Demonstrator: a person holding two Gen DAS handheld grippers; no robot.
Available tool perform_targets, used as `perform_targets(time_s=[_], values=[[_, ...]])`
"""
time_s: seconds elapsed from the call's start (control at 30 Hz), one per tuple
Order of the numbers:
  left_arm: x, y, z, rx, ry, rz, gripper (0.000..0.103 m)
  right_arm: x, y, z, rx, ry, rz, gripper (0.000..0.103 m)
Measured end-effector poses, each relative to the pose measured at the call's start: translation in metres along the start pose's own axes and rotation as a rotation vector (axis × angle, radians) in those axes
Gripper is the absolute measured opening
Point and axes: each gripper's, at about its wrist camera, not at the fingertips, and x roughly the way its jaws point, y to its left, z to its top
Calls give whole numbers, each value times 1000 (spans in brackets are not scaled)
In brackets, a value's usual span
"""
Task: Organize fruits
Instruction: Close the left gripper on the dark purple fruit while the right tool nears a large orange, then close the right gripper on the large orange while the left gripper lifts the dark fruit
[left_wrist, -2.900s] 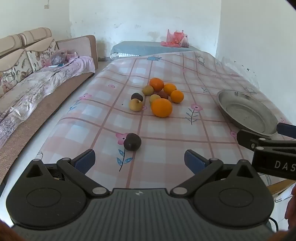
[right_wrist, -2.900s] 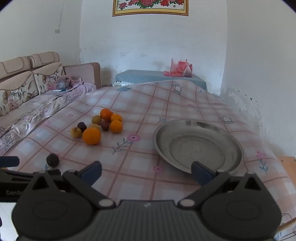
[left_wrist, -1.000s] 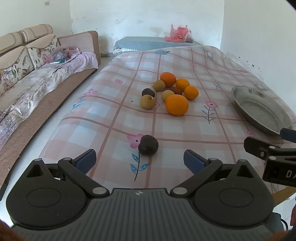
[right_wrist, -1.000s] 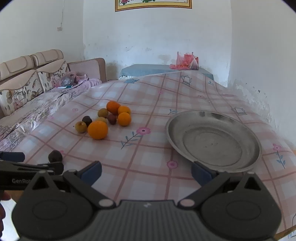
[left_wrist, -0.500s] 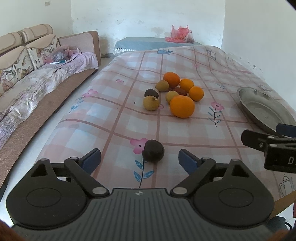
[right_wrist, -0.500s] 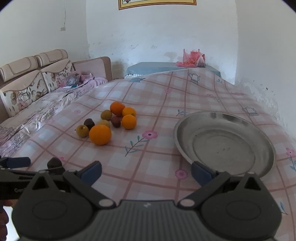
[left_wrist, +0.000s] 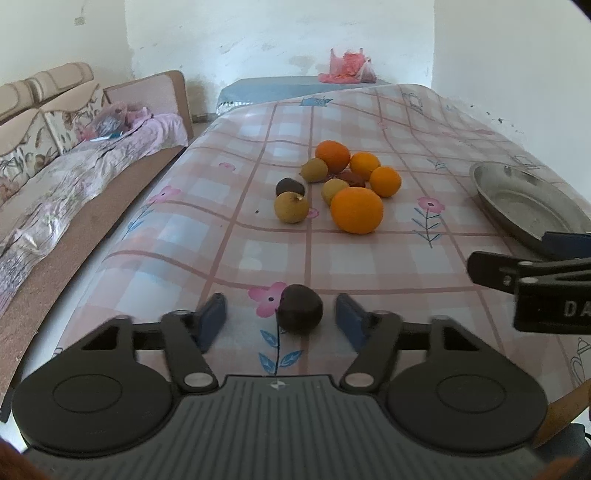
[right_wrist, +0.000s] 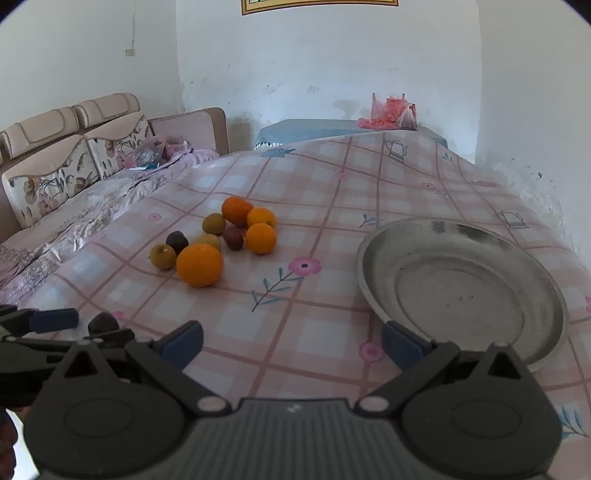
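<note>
Nearest the left wrist camera, the dark round fruit is seen lying on the desk between the two blue pads of the left tongs, slightly closer to the right-hand pad than to the left. A gap is visible on both sides of it, so the left tongs are released and nothing is gripped yet. The fruit is nearly spherical, so no long axis needs to be matched; what the coming closure is judged to turn on is that the fruit is already framed by the fingers and sits a little off-centre. The left tongs are held low and roughly level, pointed forward along the desk.

In the right wrist view the same fruit is seen at the far left, well apart from the right tongs, so the left hand is clearly the nearer one. The right tongs are spread wide and carry nothing; they are held low over the near edge, with the right-hand pad just in front of the rim of the metal plate.

Farther off, the cluster of oranges and smaller fruits is left lying together in the middle of the desk. The plate holds no fruit, so the sorting is judged barely begun.
</note>
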Motion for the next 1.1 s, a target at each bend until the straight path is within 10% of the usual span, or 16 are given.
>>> perform_targets(time_s=[0.17, 1.1], values=[[0, 0, 1, 10, -12, -22, 30, 3, 1, 1, -6, 2, 1, 102], [51, 29, 45, -139, -23, 73, 29, 91, 39, 38, -27, 59, 128, 93]])
